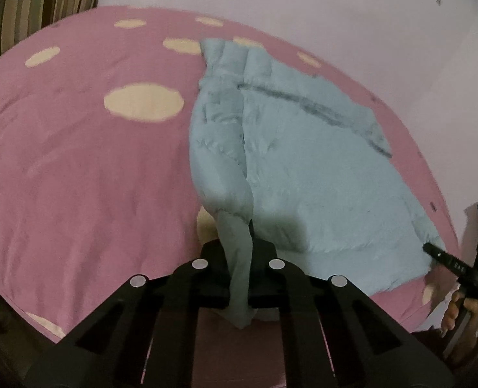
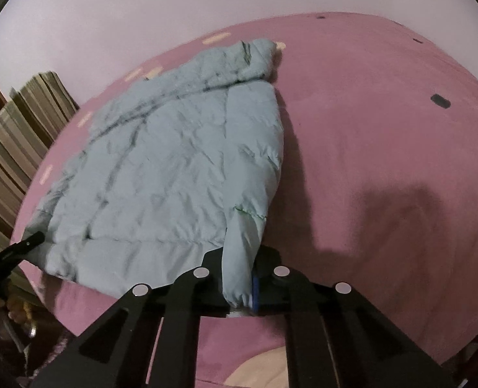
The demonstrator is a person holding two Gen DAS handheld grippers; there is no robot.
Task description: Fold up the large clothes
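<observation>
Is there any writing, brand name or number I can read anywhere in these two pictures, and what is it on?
"0 4 6" or similar: pale marks on the right gripper in the left wrist view, too blurred to be sure.
Puffer jacket: no label or brand shows.
Pink bedspread: only cream spots and small dark patches, no writing.
Nothing else is readable.

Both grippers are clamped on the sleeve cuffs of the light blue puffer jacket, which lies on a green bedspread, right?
Not quite: the bedspread is pink with cream ovals, as the left wrist view shows. The rest holds: the left gripper and right gripper are each shut on a sleeve cuff of the light blue puffer jacket.
</observation>
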